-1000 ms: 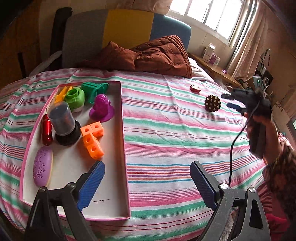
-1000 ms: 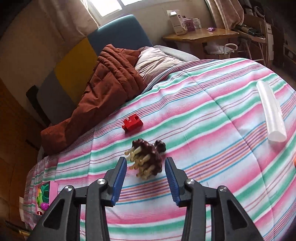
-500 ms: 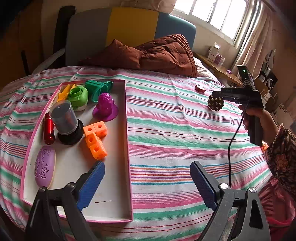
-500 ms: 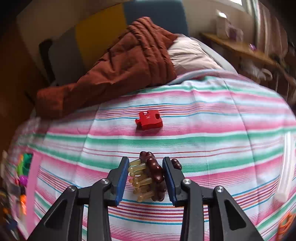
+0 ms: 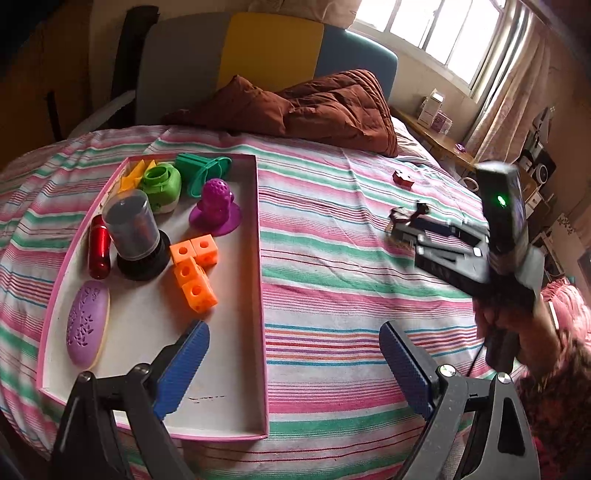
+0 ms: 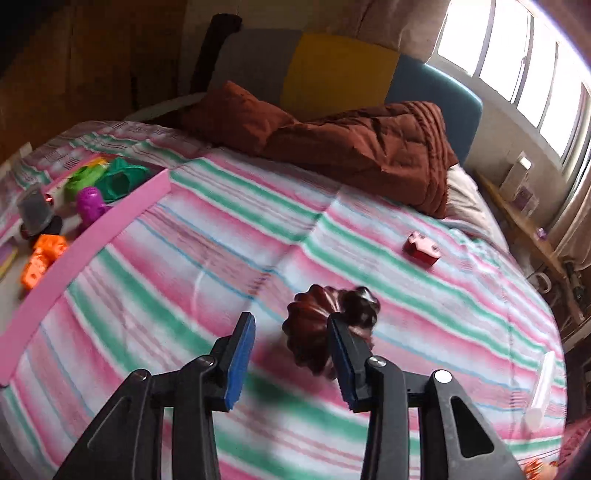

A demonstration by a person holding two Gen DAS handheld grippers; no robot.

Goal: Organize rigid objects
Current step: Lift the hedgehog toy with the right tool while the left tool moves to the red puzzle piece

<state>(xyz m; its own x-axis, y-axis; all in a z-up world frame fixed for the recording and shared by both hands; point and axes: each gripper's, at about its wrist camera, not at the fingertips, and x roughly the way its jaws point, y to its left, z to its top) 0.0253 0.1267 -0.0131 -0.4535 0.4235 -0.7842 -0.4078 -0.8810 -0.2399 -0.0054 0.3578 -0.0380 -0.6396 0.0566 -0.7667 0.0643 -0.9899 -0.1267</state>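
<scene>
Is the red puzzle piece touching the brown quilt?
Apart. The right wrist view shows striped sheet between the red puzzle piece and the brown quilt.

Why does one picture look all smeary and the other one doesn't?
Right wrist view: striped bedspread and brown knobbly toy are smeared by motion blur. Left wrist view: pink tray is sharp, only the right tongs blur. Both views bulge and the window glares white.

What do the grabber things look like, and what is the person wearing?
Both grabbers are black. The left gripper has two fingers with ridged blue pads, and so does the right gripper. The left view shows a green light glowing on top of the right one, and a black cable below the hand. The sleeve has a dark floral print.
</scene>
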